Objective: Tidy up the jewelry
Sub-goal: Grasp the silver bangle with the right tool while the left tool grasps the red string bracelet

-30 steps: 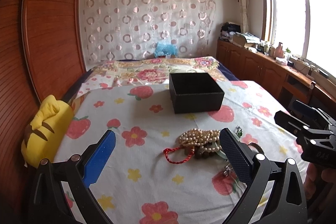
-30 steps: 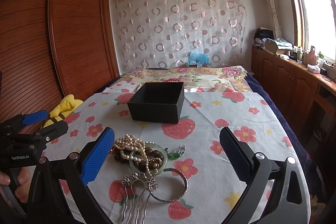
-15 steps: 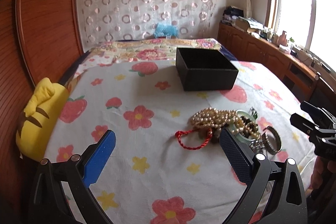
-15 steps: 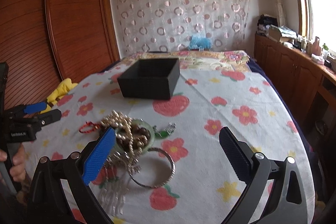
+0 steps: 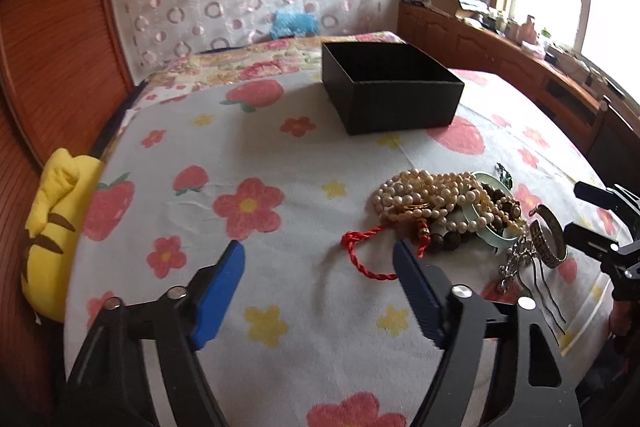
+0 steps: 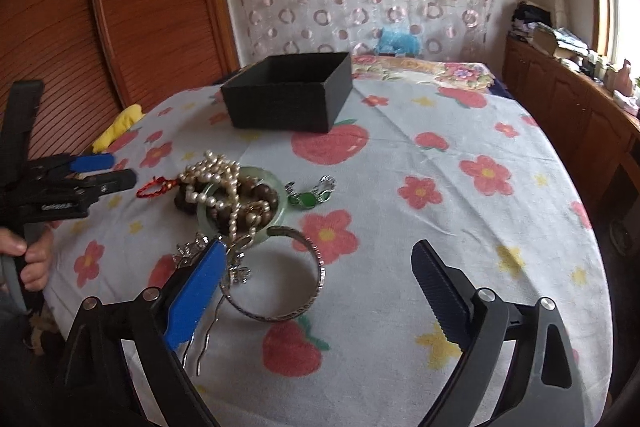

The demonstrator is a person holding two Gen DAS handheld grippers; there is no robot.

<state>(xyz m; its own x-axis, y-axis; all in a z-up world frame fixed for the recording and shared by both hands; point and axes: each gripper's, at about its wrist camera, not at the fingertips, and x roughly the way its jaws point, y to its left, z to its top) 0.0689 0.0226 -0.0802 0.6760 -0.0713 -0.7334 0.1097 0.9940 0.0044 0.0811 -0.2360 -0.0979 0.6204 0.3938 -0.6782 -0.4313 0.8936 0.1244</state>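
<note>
A heap of jewelry lies on the flowered bed cloth: a pearl necklace (image 5: 428, 193), a red cord bracelet (image 5: 362, 251), a jade bangle (image 6: 240, 205), dark wooden beads, a silver bangle (image 6: 280, 275), a silver hair comb (image 5: 532, 277) and a green pendant (image 6: 308, 197). An open black box (image 5: 390, 93) stands farther back; it also shows in the right wrist view (image 6: 290, 91). My left gripper (image 5: 318, 265) is open and empty, just left of the heap near the red cord. My right gripper (image 6: 316, 263) is open and empty, over the silver bangle.
A yellow plush toy (image 5: 52, 227) lies at the bed's left edge by the wooden wardrobe (image 6: 132, 7). A wooden cabinet with clutter (image 5: 516, 63) runs under the window at right. A blue toy (image 6: 398, 41) sits against the curtain.
Both grippers have dropped lower and moved closer to the jewelry heap. The left jaws have narrowed somewhat. Nothing has been picked up.
</note>
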